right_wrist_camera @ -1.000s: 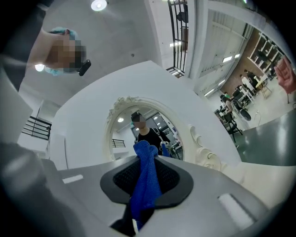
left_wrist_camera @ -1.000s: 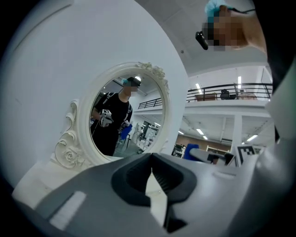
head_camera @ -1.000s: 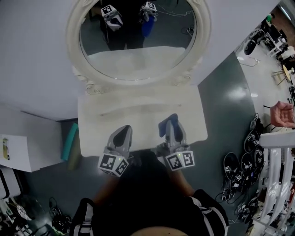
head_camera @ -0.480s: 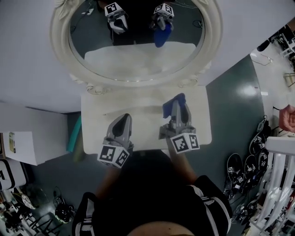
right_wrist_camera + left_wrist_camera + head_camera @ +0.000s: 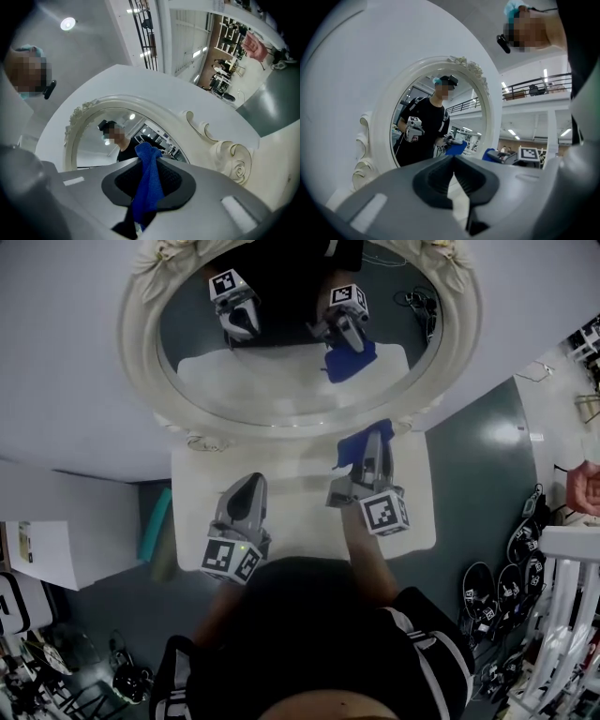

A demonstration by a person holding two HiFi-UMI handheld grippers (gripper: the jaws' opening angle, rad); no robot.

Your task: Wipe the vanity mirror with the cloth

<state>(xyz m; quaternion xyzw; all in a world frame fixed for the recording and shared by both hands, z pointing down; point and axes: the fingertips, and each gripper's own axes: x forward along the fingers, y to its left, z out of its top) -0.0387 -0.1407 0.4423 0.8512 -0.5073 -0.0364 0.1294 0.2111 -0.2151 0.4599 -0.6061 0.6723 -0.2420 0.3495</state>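
Found blue cloth [image 5: 149, 183] clamped between the fingers of right gripper [image 5: 149, 161], a tuft poking out past the tips. Held up over the white worktop [image 5: 300, 498], close to the lower right rim of the oval vanity mirror [image 5: 291, 381]. Cannot confirm contact with the glass; looks just short of it. Saw cloth and both grippers reflected in the glass. Noted left gripper [image 5: 246, 495] lower, over the worktop, fingers together on nothing. Judge wiping not yet begun: no wiped patch or streak to make out, whole glass left to cover. Beyond the worktop, only grey floor [image 5: 469, 456].
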